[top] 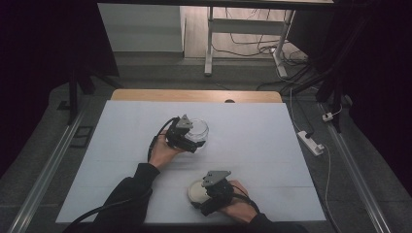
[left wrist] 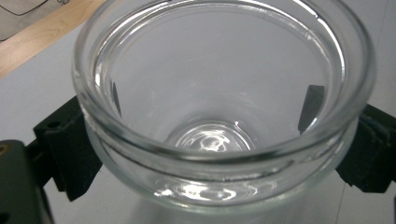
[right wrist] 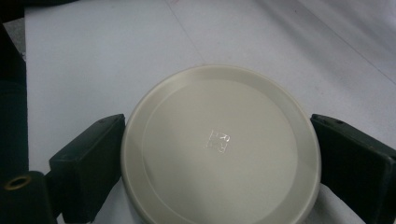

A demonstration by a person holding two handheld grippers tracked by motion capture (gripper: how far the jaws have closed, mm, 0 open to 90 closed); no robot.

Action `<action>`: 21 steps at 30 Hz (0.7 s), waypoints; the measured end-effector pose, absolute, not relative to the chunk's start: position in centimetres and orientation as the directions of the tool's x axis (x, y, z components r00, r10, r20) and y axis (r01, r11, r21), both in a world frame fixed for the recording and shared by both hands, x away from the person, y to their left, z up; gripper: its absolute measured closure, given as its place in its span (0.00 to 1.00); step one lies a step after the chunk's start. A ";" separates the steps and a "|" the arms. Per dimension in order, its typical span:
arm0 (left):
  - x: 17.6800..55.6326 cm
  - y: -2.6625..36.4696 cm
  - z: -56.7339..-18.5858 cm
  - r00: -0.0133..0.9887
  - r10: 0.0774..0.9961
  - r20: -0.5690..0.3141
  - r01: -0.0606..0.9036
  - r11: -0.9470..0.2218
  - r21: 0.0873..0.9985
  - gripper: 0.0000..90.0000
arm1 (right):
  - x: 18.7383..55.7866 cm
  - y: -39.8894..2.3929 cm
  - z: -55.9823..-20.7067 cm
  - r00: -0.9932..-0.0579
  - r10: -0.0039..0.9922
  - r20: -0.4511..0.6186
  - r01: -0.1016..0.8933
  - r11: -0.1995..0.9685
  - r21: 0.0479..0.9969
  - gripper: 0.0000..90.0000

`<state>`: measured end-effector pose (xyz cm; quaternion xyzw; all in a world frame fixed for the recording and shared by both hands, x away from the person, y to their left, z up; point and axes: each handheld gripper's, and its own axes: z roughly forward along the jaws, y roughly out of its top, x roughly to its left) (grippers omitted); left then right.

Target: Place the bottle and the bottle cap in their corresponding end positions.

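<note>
Left gripper [top: 187, 138] jaws clamped on clear round glass jar [left wrist: 219, 116], upright, mouth up, mid-counter [top: 272, 145]. Right gripper [top: 214, 187] jaws hugging flat cream round lid [right wrist: 219, 149], near edge.

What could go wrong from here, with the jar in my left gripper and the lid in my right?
1. The left gripper clamps the smooth glass jar just under its rim; it could slip or tilt when lifted.
2. The right gripper holds the cream lid by its thin rounded edge, so it might pop out.
3. The lid sits near the table's front edge; a dropped lid might roll off.
</note>
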<state>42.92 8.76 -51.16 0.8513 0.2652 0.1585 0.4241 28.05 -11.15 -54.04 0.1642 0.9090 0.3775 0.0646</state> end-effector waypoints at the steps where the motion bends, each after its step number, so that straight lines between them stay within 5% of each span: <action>1: 42.9 8.7 -51.2 0.807 0.588 0.049 0.319 -0.503 0.803 0.05 | 28.1 -11.2 -54.0 -0.937 0.349 0.010 0.253 0.659 0.709 0.07; 21: 42.0 10.0 -51.1 0.805 0.592 -0.037 0.395 -0.488 0.778 0.00 | 27.8 -11.9 -52.6 -0.928 0.371 0.020 0.253 0.591 0.766 0.03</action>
